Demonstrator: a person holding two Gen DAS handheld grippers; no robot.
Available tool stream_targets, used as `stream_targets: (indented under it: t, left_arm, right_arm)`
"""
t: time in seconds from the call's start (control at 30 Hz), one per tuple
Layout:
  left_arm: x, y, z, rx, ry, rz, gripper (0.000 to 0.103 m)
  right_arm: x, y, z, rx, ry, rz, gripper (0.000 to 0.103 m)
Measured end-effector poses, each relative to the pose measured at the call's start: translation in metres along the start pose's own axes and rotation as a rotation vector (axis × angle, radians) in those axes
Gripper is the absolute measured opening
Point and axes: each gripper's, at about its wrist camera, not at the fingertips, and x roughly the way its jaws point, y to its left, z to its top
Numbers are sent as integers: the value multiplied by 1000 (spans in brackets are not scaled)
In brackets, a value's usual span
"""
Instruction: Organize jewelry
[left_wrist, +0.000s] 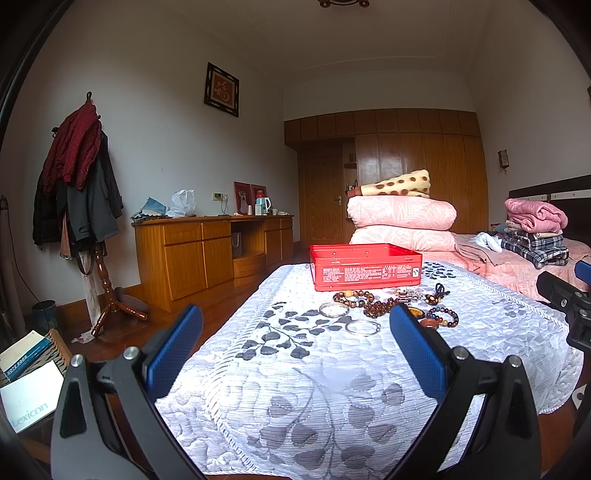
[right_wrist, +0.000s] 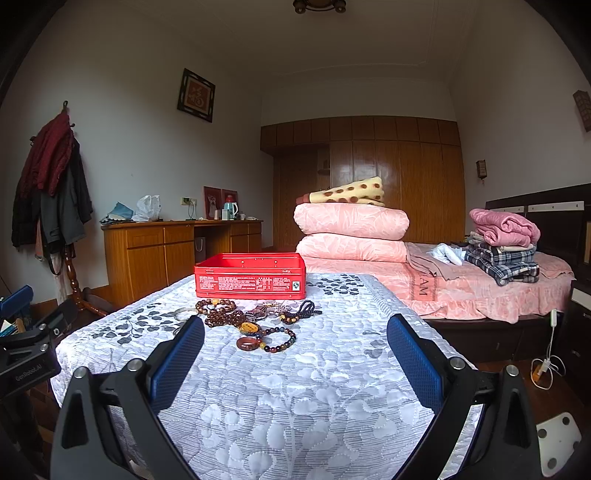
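— Both tools hang wide open with nothing in them: our left tool (left_wrist: 295, 347) and right tool (right_wrist: 295, 354), low over the quilted tabletop (right_wrist: 295, 413).

— Beyond our pads, the jewelry: silver bangles (left_wrist: 364, 327), a reddish ring (right_wrist: 248, 343), a multicoloured bead bracelet (right_wrist: 281, 339), brown bead strands (right_wrist: 221, 315). We'd judge the beads light, limp and apt to tangle, so pinch one strand; bangles are stiff and slick, so grip the rim.

— Behind sits the open red tin (right_wrist: 251, 275); its label print is too small to read. "Lexicon" (left_wrist: 31, 413) shows on a book, bottom left.
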Motion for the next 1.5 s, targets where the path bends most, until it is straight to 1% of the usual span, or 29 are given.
stream_targets:
  t: [1.5]
  left_arm:
    - [0, -1, 0, 3, 0, 1, 98]
  right_arm:
    - [3, 2, -3, 1, 2, 1, 97]
